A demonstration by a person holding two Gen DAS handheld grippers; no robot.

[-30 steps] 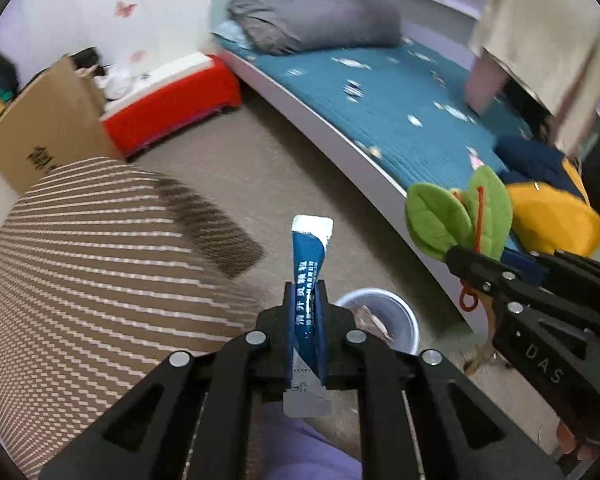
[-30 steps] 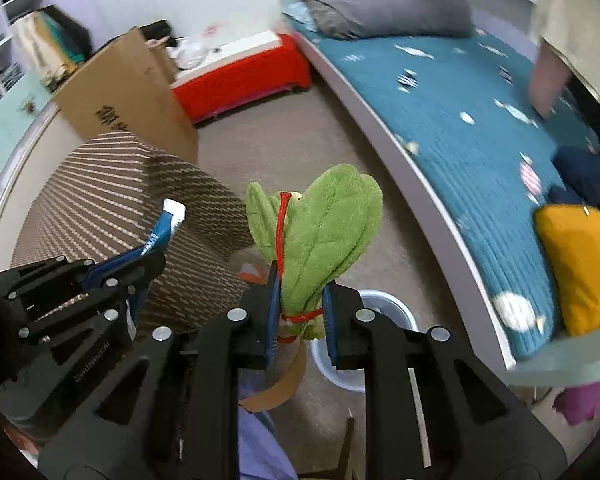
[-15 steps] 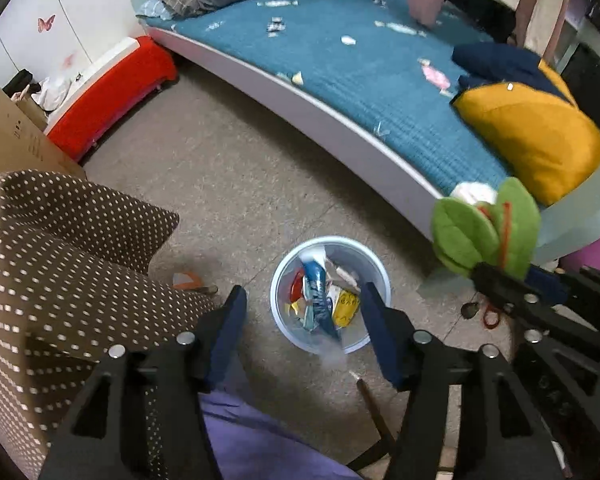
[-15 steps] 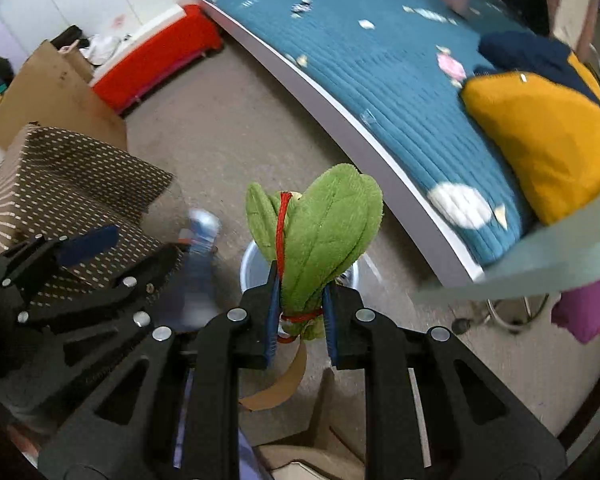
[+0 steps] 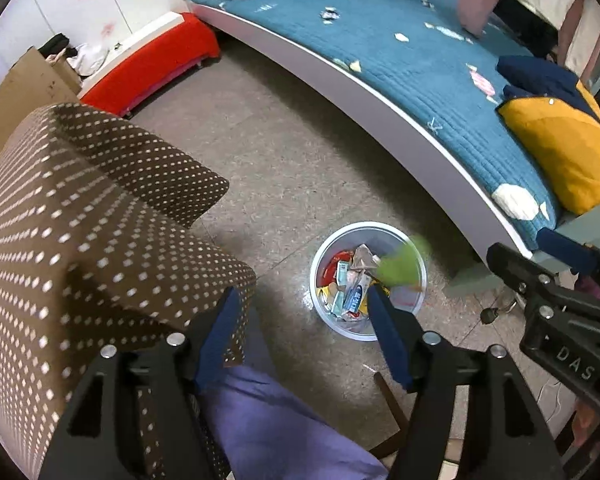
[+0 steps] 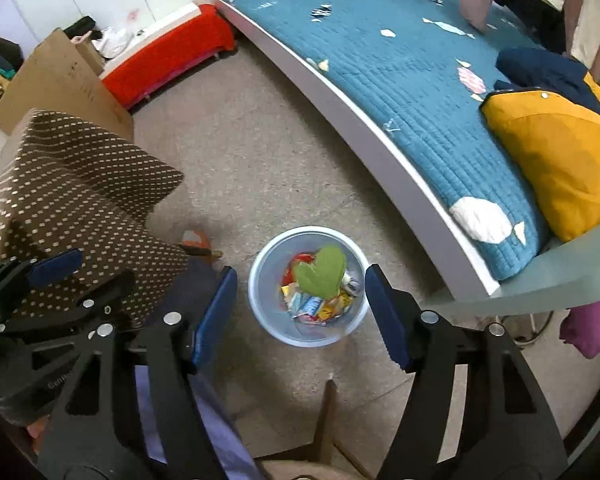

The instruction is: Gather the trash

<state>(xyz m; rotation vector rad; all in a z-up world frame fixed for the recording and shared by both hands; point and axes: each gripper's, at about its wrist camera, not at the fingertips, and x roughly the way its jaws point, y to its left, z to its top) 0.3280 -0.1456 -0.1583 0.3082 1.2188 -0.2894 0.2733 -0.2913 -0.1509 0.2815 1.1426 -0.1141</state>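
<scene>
A white round bin [image 5: 342, 330] stands on the floor by the bed, holding several wrappers. A blue toothpaste tube [image 5: 356, 298] lies inside it. My left gripper [image 5: 304, 332] hangs above the bin's near rim, its jaws opening with nothing between them. A green leaf-shaped plush [image 6: 320, 274] is dropping into the bin [image 6: 260, 304] and shows as a green blur [image 5: 404, 264] in the left wrist view. My right gripper [image 6: 300, 314] is over the bin, jaws opening and empty. The two grippers are side by side: the right gripper [image 5: 532, 256] and the left gripper [image 6: 84, 276].
A brown dotted ottoman [image 5: 80, 220] stands left of the bin. The bed with a teal quilt [image 6: 400, 60] and a yellow cushion [image 6: 560, 152] runs along the right. A red bench [image 5: 152, 64] and a cardboard box [image 6: 60, 76] stand at the back. A purple-clad leg [image 5: 268, 432] is below.
Both grippers sank and tipped down over the bin. The left one opened first and the tube fell in. The right one then opened and let the green plush drop.
</scene>
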